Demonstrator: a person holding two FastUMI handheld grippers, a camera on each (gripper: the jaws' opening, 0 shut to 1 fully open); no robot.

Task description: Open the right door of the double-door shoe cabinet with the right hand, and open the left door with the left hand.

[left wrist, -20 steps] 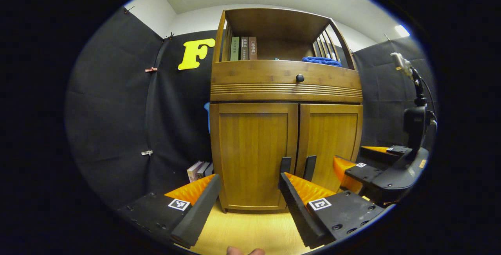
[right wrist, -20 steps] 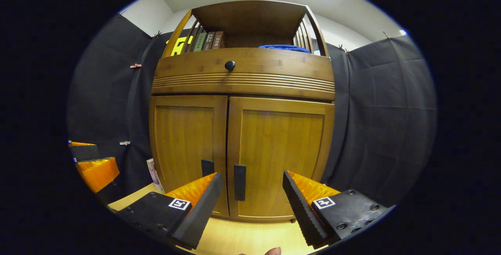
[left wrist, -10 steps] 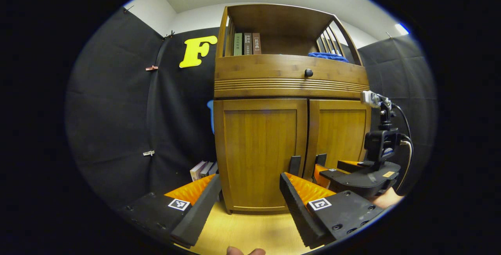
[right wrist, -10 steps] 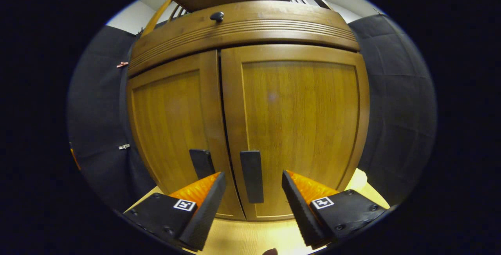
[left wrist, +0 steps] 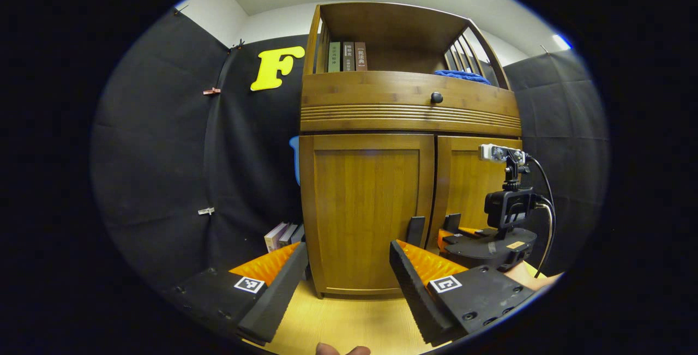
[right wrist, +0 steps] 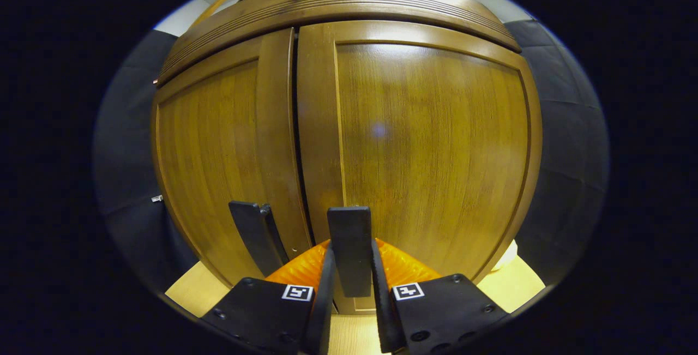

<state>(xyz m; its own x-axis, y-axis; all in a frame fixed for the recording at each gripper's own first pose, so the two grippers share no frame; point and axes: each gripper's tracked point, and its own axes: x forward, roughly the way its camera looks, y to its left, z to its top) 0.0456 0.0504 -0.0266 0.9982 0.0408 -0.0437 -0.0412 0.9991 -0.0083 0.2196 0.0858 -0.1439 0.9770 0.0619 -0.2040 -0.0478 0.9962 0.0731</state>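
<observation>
So the right gripper (right wrist: pixel 351 284) is right up against the shoe cabinet (left wrist: pixel 409 109), with both its fingers pinched onto the black handle of the right door (right wrist: pixel 350 248). In the right gripper view that handle stands upright between the two dark pads, touching both. The right door (right wrist: pixel 431 148) looks flush and closed; the seam between it and the left door (right wrist: pixel 218 153) is a thin dark line. The left door's handle (right wrist: pixel 253 235) sits just across that seam, close beside the gripped one and free.

The left gripper (left wrist: pixel 349 284) hangs back, fingers spread wide apart with nothing between them, aimed at the left door (left wrist: pixel 365 208). There's a fair stretch of bare wooden floor (left wrist: pixel 343 319) between it and the cabinet's bottom edge. From the left gripper view you can see the right gripper (left wrist: pixel 493 243) parked low at the right door, camera mast sticking up, near the left gripper's right finger.

A few books (left wrist: pixel 281 235) lean by the cabinet's left bottom corner against the black wall (left wrist: pixel 163 153). Up top there's a drawer knob (left wrist: pixel 436 97), shelf books (left wrist: pixel 347 56) and a blue cloth (left wrist: pixel 462 75).
</observation>
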